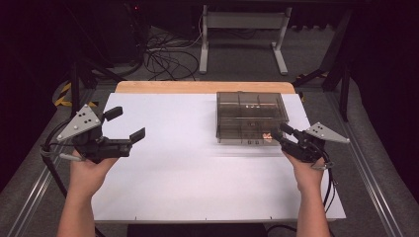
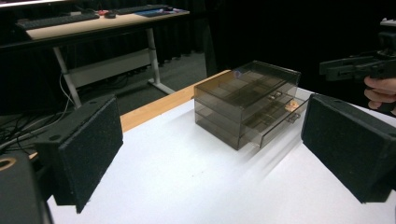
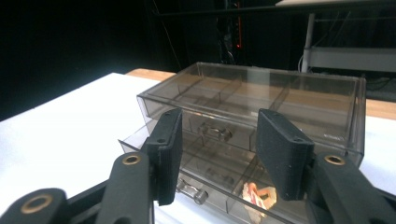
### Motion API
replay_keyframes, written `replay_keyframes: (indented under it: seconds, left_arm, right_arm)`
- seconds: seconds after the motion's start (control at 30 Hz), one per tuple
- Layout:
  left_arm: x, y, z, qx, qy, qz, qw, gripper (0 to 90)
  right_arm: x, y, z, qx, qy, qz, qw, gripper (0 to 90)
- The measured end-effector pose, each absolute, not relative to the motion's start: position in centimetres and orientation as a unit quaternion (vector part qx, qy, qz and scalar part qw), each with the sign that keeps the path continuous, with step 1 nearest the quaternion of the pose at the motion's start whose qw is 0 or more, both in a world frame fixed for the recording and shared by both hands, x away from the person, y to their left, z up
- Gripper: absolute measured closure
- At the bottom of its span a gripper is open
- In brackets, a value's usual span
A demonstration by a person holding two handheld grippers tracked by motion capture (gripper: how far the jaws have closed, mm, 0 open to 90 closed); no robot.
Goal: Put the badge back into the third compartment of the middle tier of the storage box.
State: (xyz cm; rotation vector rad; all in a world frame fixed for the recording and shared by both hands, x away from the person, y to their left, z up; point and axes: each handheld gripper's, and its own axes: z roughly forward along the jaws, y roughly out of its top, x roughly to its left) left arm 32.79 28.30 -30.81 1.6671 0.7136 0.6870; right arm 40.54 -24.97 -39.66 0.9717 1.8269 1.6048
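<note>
A person's two hands hold grippers over a white table (image 1: 197, 187). A smoky clear drawer box (image 1: 251, 116) sits right of centre in the upper half of the high view, near the table's wooden far edge. The left gripper (image 1: 129, 124) hangs at the left of the frame, well apart from the box, its jaws spread wide with nothing between them. The right gripper (image 1: 277, 132) sits at the box's lower right corner, jaws parted and holding nothing. In the right gripper view, its two black pads frame the box front, where the lowest drawer (image 3: 219, 186) stands pulled out, a small pink-and-white item (image 3: 259, 195) lying inside it. In the left gripper view the box appears at centre, with the other hand (image 2: 380, 92) at the right edge.
</note>
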Motion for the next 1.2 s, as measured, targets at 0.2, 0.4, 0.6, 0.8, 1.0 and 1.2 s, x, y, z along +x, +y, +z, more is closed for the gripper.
replay_keyframes:
  seconds: [0.2,0.4,0.6,0.8,1.0,1.2]
  left_arm:
    - [32.8,28.3,-30.8,0.709,0.304,0.292,0.566,6.1]
    - [32.8,28.3,-30.8,0.709,0.304,0.293,0.565,5.9]
    - [32.7,28.3,-30.8,0.708,0.303,0.295,0.565,5.9]
    - [32.7,28.3,-30.8,0.708,0.304,0.295,0.565,5.8]
    - [32.7,28.3,-30.8,0.708,0.305,0.295,0.565,5.8]
    - [32.7,28.3,-30.8,0.707,0.305,0.295,0.565,5.8]
  right_arm:
    - [40.0,-24.8,-38.9,0.348,0.67,0.601,0.262,45.4]
    - [39.6,-24.6,-38.2,0.338,0.667,0.61,0.263,38.8]
    - [39.2,-24.4,-37.6,0.329,0.665,0.616,0.263,35.6]
    - [38.9,-24.2,-37.1,0.322,0.662,0.624,0.262,31.9]
    - [38.7,-24.2,-36.8,0.32,0.658,0.63,0.261,28.7]
    - [38.3,-24.3,-36.4,0.313,0.651,0.64,0.263,27.2]
